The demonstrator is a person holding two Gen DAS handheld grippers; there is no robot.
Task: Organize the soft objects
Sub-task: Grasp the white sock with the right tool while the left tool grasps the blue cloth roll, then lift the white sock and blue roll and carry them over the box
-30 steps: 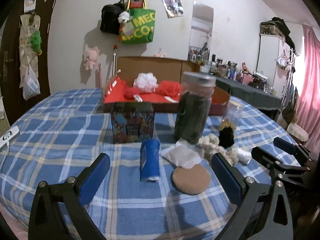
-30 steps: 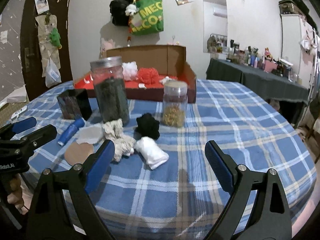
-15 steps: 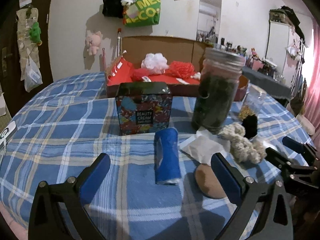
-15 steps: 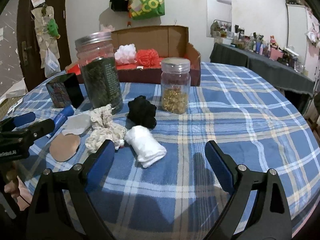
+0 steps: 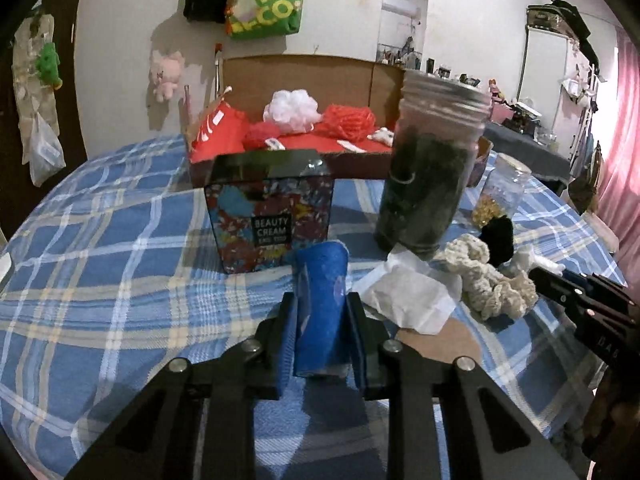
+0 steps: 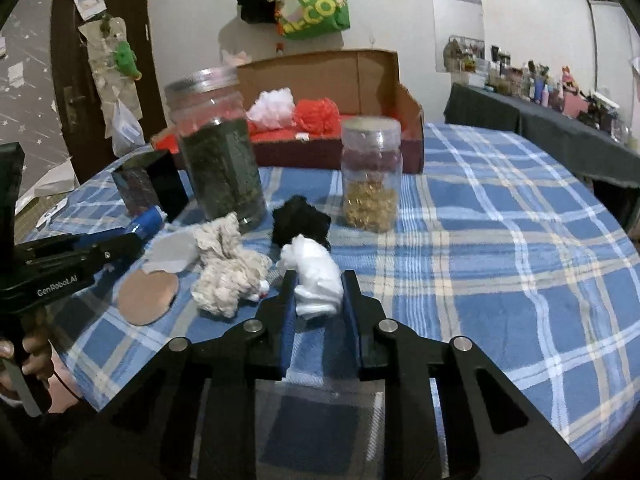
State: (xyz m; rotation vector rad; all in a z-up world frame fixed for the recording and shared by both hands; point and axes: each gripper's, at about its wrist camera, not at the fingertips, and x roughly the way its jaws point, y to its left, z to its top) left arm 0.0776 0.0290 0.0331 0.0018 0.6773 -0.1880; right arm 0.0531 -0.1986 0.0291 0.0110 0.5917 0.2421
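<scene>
Pinched mid-body, the soft blue roll point(image 5: 320, 304) is held by the left gripper point(image 5: 320, 332), its jaws just closed, and the squashy white bundle point(image 6: 316, 276) by the right gripper point(image 6: 318, 304), likewise just closed; both are judged light and compressible.

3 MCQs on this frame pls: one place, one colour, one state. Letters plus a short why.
1. Where does the black scrunchie lie?
A. in the cardboard box
B. on the tablecloth, between the two jars
C. on the dark jar's lid

2. What colour is the roll in the left gripper?
A. blue
B. red
C. green

3. How is the right gripper?
A. wide open over bare cloth
B. out of view
C. closed on the white cloth roll

Key: 1 B, it sits on the plaid. 2 A, blue roll between the pads. 3 C, pads press its sides.
</scene>
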